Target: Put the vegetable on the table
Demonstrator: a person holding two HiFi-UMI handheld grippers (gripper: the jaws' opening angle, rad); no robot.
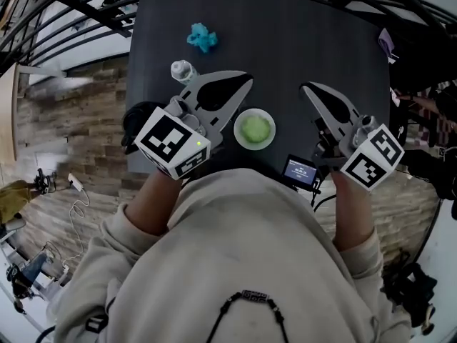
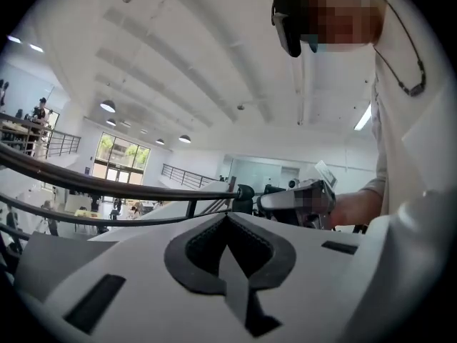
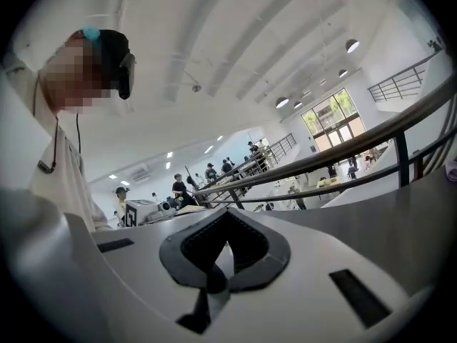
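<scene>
A pale green vegetable (image 1: 254, 128) lies in a small white bowl (image 1: 236, 131) on the dark table (image 1: 300, 41), near its front edge. My left gripper (image 1: 246, 79) is held above the table just left of the bowl, and its jaws are shut with nothing in them. My right gripper (image 1: 305, 88) hovers to the right of the bowl, also shut and empty. The left gripper view shows closed jaws (image 2: 228, 216) pointing level across the hall, with the right gripper (image 2: 303, 200) beyond them. In the right gripper view the jaws (image 3: 227, 211) are likewise closed.
A teal toy (image 1: 202, 37) and a clear bottle (image 1: 183, 71) stand at the table's far left. A small screen device (image 1: 300, 170) sits at the front edge between my hands. Black railings (image 1: 86, 9) run behind and beside the table. Wood floor lies to the left.
</scene>
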